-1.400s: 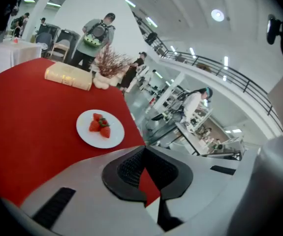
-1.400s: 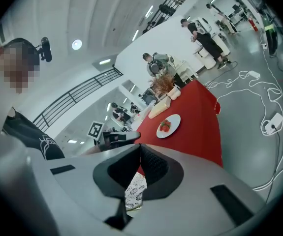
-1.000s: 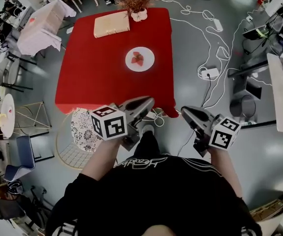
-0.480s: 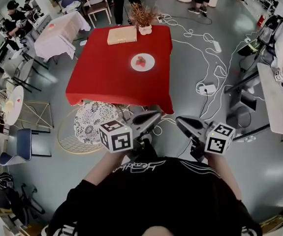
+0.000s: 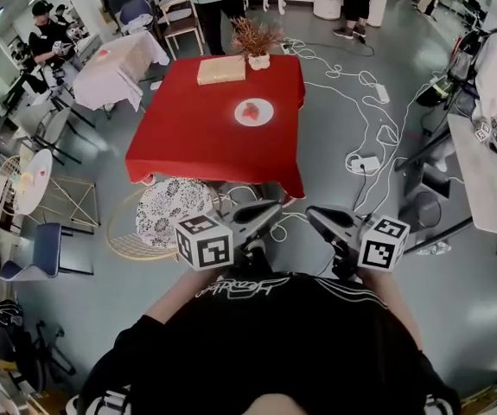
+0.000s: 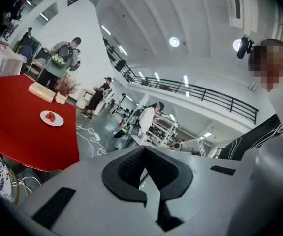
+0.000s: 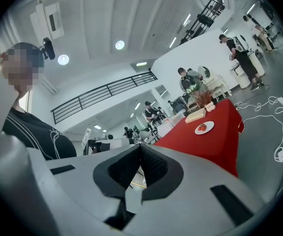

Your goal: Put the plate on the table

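Head view: plate [image 5: 254, 112] on the red table [image 5: 187, 141], both grippers closed on nothing

The white plate lies near the middle of the red-clothed table, with something small and red on it. Beyond it, at the far edge, are a flat tan block [image 5: 221, 69] and a potted dried plant [image 5: 257, 40]. The table stands well apart from the person [image 5: 274, 344], who holds the left gripper [image 5: 276, 207] and right gripper [image 5: 311, 213] near the chest, tips angled toward each other. The left gripper view shows its jaws together with nothing between them, and the right gripper view shows the same. A patterned round chair [image 5: 170, 210] stands by the table's near edge. White cables [image 5: 365, 85] trail over the floor [image 5: 455, 301].
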Available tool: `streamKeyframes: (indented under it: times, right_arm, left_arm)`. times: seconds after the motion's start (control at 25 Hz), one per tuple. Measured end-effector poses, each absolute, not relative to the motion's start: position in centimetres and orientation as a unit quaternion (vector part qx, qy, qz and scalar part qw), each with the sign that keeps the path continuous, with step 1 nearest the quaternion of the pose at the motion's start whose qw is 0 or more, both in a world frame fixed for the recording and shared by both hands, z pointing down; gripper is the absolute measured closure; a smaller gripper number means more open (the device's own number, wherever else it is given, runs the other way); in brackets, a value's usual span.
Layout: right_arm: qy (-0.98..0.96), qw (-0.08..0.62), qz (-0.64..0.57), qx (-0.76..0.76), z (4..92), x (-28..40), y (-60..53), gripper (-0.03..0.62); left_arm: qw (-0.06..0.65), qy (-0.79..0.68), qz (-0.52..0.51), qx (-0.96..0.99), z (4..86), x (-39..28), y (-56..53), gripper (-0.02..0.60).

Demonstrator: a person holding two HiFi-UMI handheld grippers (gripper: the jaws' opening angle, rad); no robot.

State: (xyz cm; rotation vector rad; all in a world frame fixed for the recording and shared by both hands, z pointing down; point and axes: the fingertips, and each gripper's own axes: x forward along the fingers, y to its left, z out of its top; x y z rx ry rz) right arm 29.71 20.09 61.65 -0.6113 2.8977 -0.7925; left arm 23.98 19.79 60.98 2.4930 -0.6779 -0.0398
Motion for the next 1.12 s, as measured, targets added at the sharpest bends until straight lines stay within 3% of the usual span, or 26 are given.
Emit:
streamKeyframes:
  times: [0.28, 1.12]
  right_arm:
    - [0.946, 0.018, -0.259, -0.194, 60.4, 26.2, 20.0, 0.588]
    - [0.951, 0.030, -0.246, -0.184, 60.8, 25.9, 20.4, 0.588]
  left_arm:
    - [0.288, -0.253, -0.022, 0.923, 59.8, 21.0, 19.5, 0.575]
    - [0.279, -0.254, -0.009, 0.926, 60.5, 21.4, 20.0, 0.575]
